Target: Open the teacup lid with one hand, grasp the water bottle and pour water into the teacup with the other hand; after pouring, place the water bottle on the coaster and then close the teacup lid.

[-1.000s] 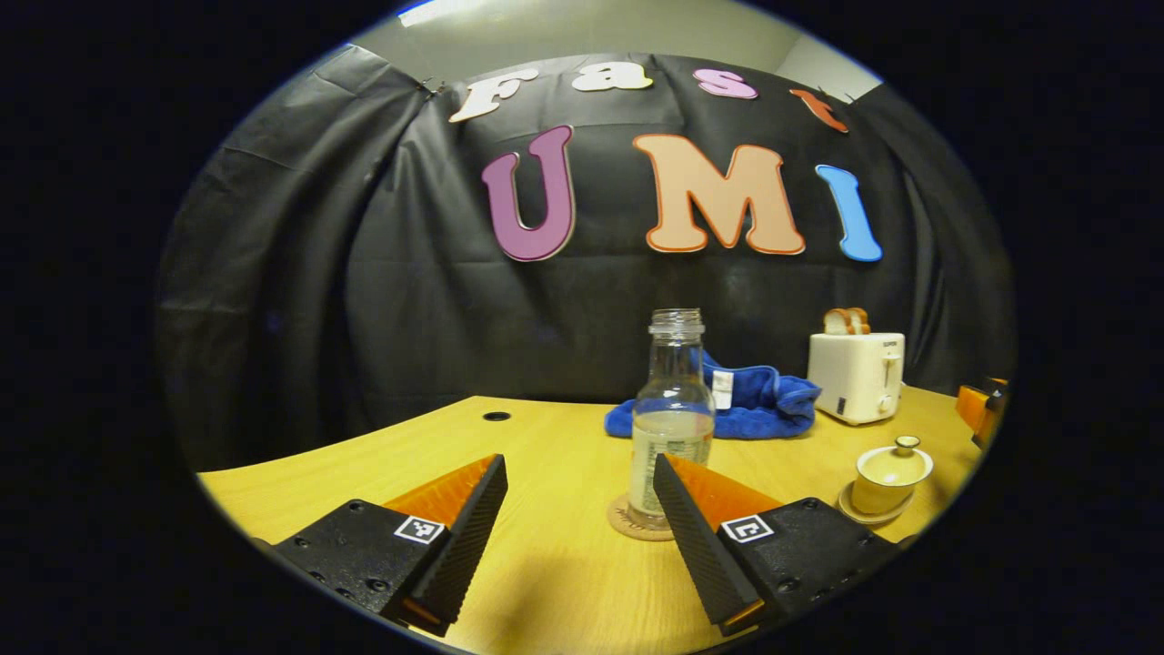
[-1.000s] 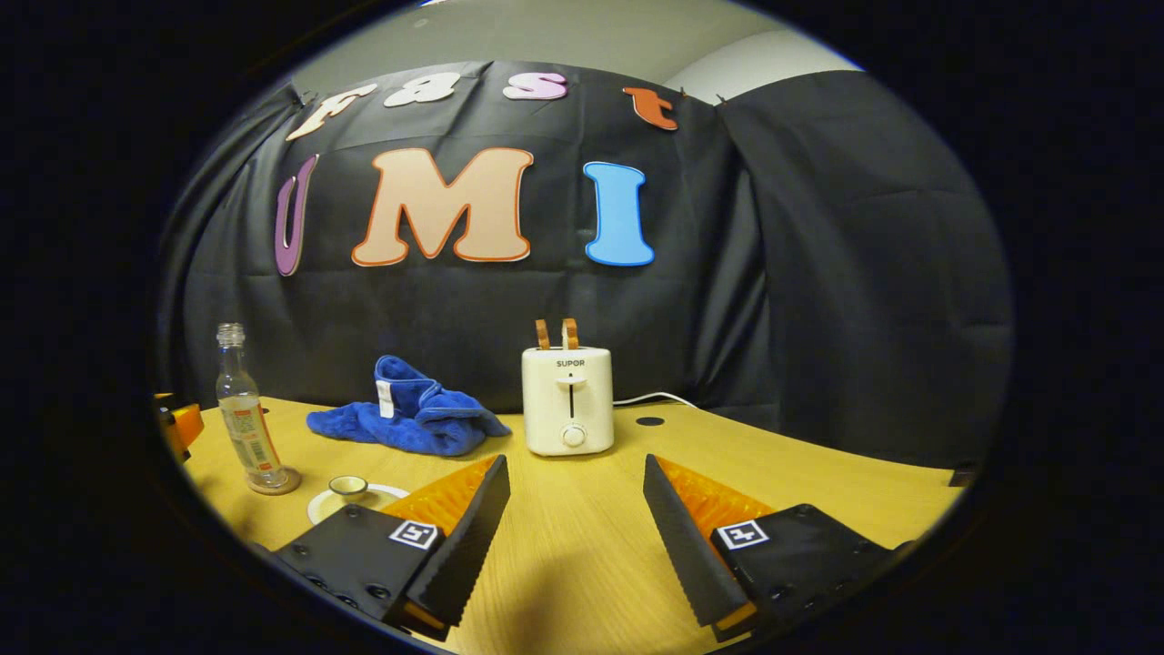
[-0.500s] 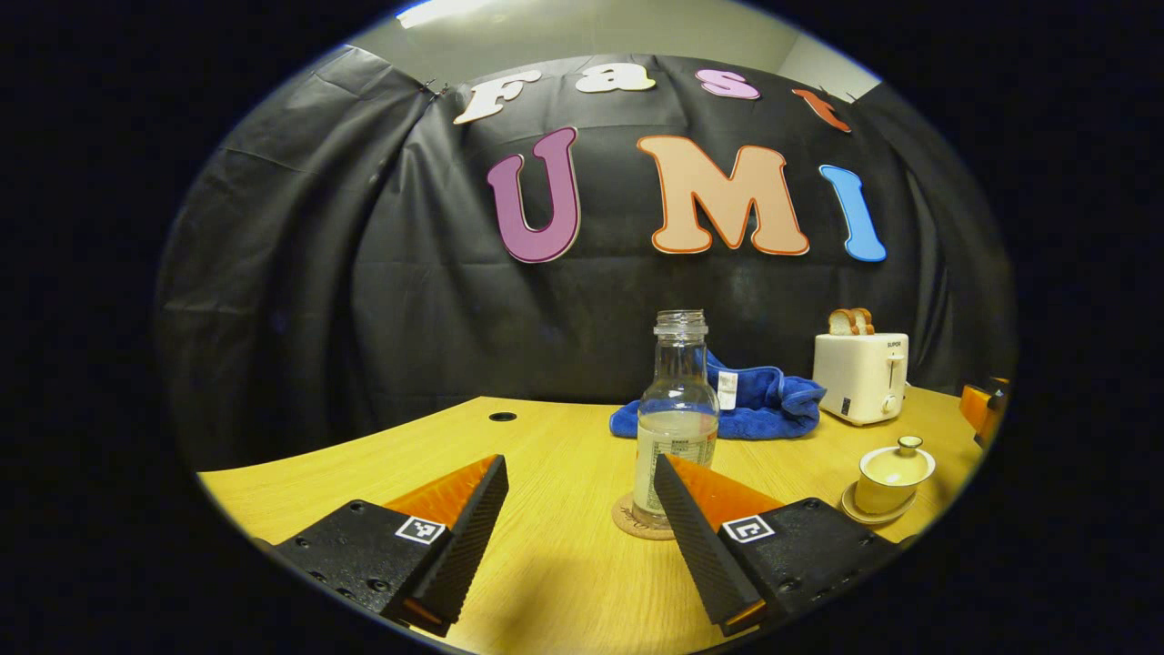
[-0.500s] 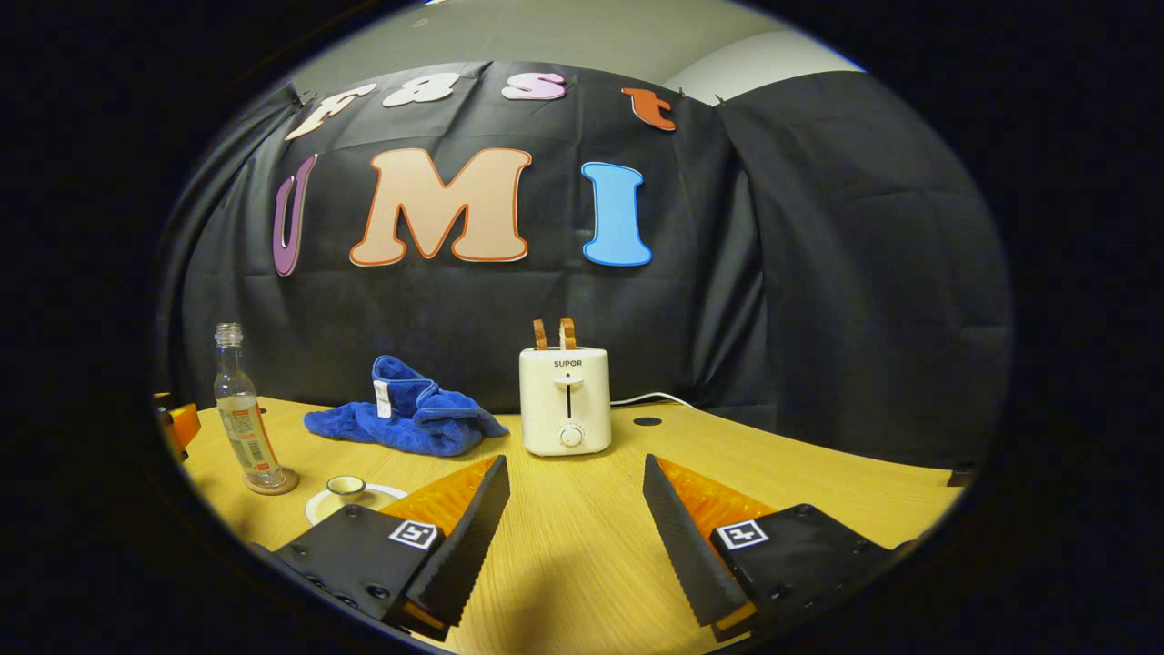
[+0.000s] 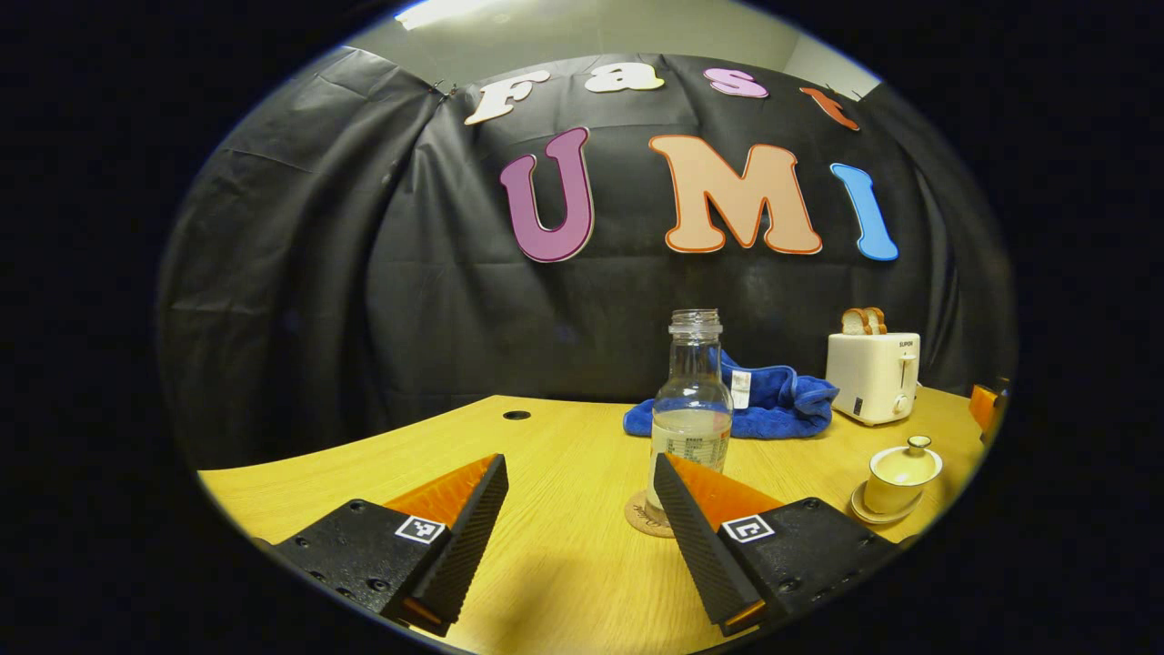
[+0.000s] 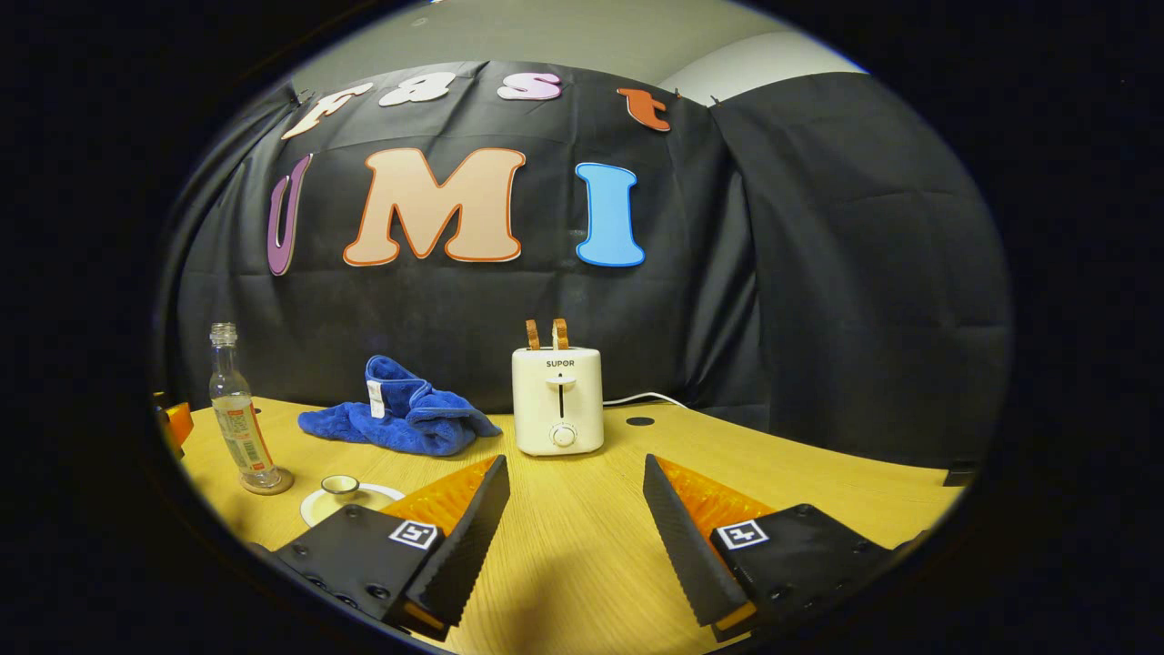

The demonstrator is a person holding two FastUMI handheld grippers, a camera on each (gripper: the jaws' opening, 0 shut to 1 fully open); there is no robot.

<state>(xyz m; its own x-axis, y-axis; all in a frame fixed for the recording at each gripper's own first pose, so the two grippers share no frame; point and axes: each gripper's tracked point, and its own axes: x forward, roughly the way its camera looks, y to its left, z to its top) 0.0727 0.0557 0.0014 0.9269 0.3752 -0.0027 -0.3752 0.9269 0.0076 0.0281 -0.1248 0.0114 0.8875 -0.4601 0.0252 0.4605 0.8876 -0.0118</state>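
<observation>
left gripper [image 5: 579,509] spread wide, holding nothing. right gripper [image 6: 575,509] likewise spread and empty. clear glass water bottle with a paper label [image 5: 691,420] stands upright on a round cork coaster [image 5: 644,516], just ahead and slightly right of the left gripper, long axis vertical. cream lidded ceramic teacup on its saucer [image 5: 900,473] sits further right, lid on. judgement: left gripper nearer the bottle, right gripper nearer the cup [image 6: 340,487].

We read one brand word, "SUPOR", printed on the front of the toaster [image 6: 557,401], centre of the frame in the right gripper view. The print on the water bottle [image 6: 238,418] label, at left, is too small for us to read.
</observation>
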